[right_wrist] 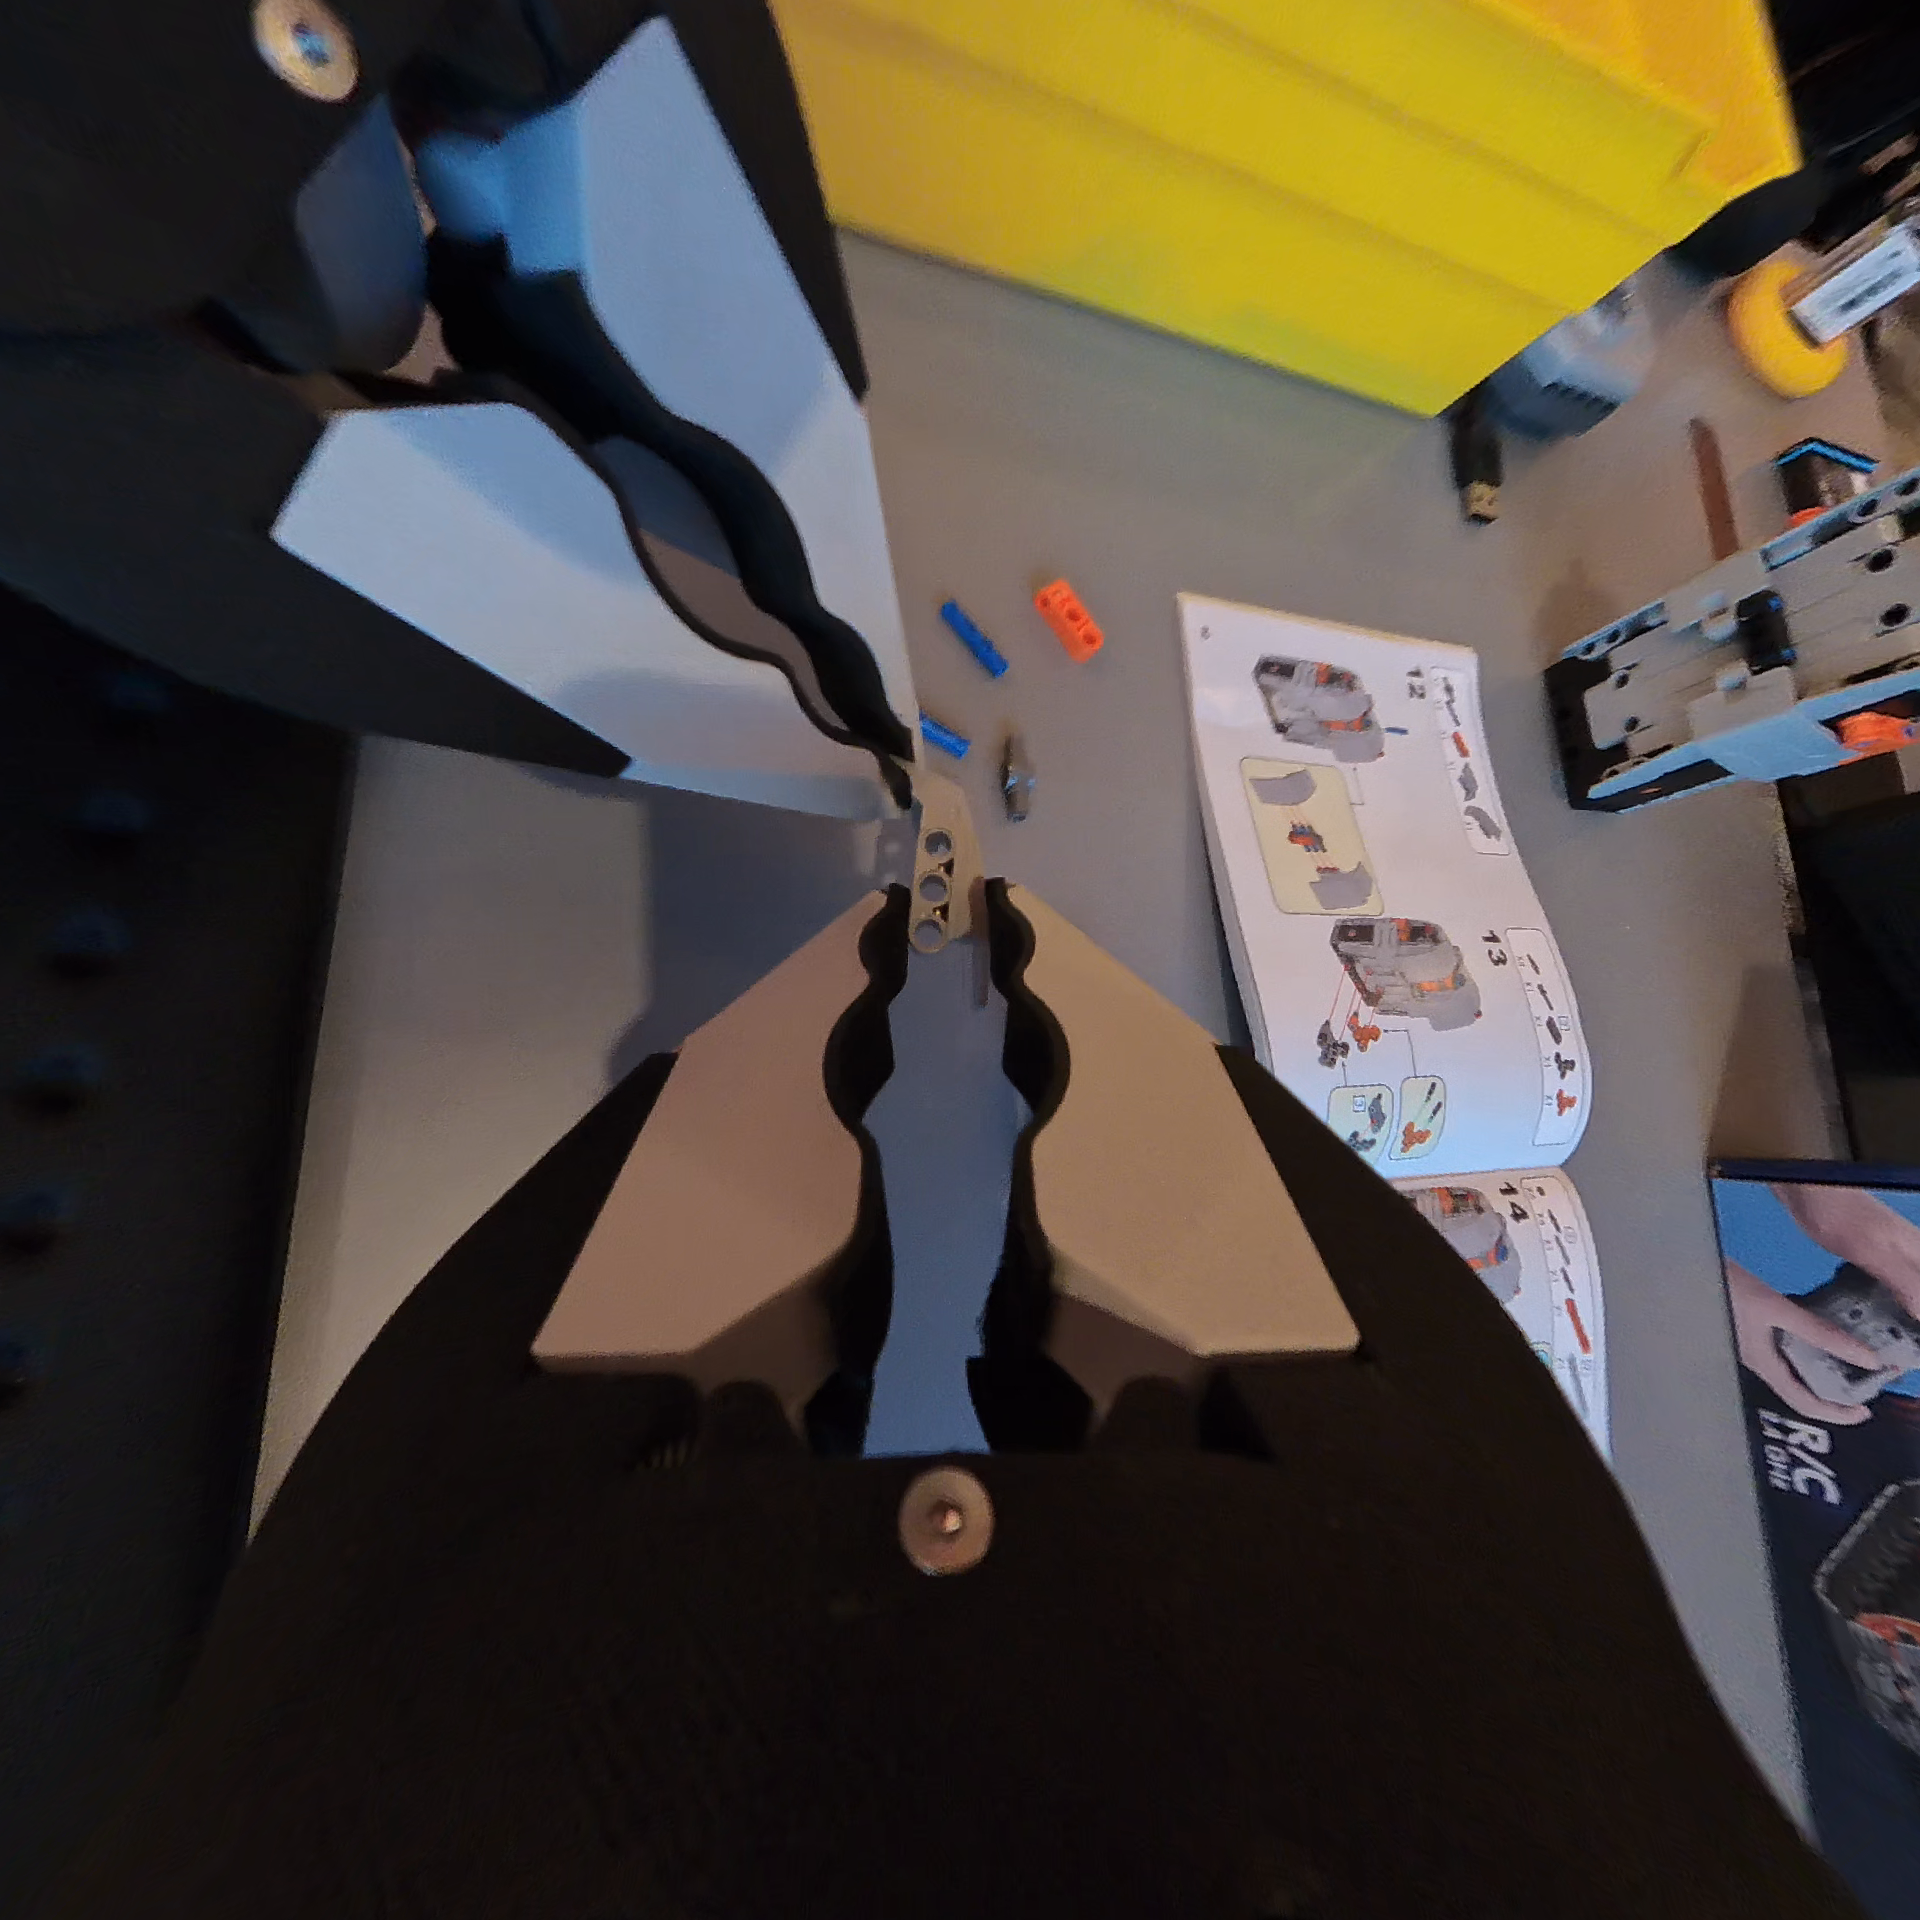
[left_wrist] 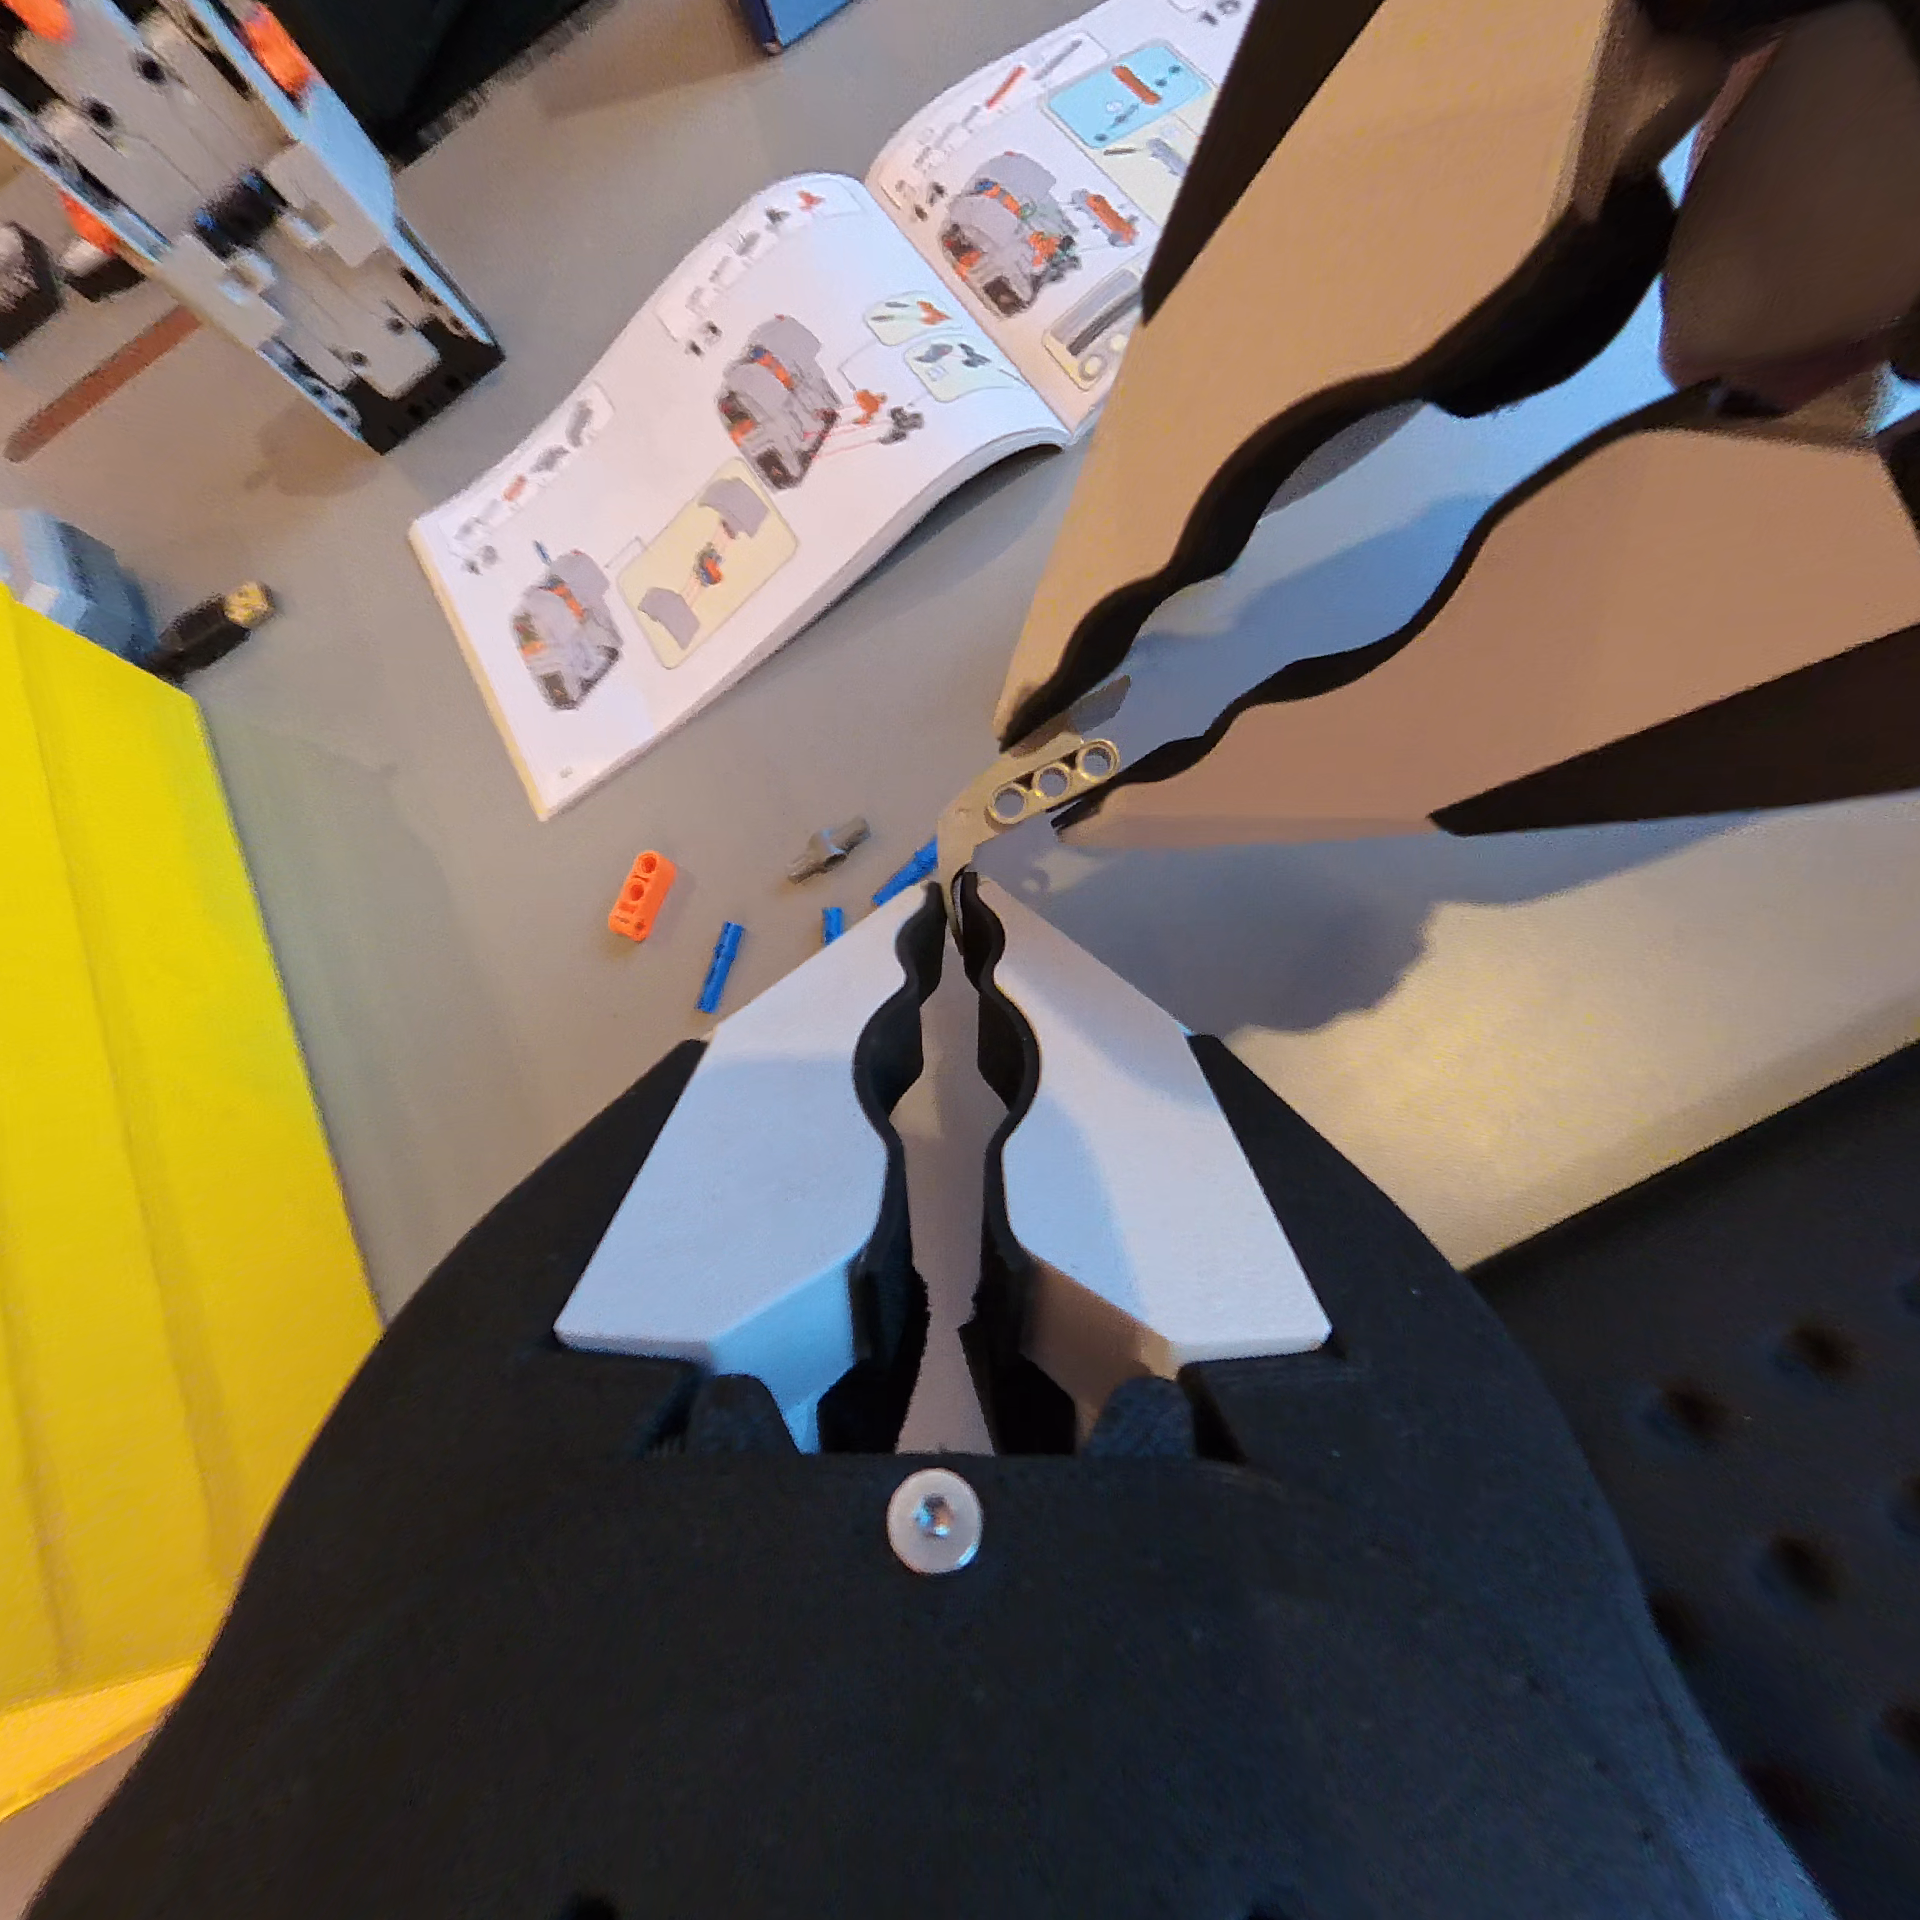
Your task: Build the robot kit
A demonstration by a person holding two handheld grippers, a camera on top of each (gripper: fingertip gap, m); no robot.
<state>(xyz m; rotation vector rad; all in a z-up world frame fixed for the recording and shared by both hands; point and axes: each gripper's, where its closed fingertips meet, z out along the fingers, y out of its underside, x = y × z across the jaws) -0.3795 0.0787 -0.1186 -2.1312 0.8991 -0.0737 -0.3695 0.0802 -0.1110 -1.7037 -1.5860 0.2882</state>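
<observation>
Grey desk (right_wrist: 1091, 436), matte, under warm indoor light.

Left tongs (left_wrist: 954, 902): closed to a sliver, pinching the thin lower edge of a grey panel piece (left_wrist: 1023, 800). Right tongs (right_wrist: 943, 906): narrowly parted, clamped on the same piece at its three-hole beam end. The piece hangs between both tips, above the desk.

Panel piece: light grey plastic, curved flap joined to a short beam with three round holes.

Just beyond, on the desk: grey connector (left_wrist: 828, 849), blue pins (left_wrist: 720, 966), orange two-hole block (left_wrist: 642, 896).

Farther off: open building-instruction booklet (left_wrist: 727, 468), yellow bin (left_wrist: 125, 1143), part-built grey-and-black brick model (left_wrist: 239, 218), printed box (right_wrist: 1829, 1507).
</observation>
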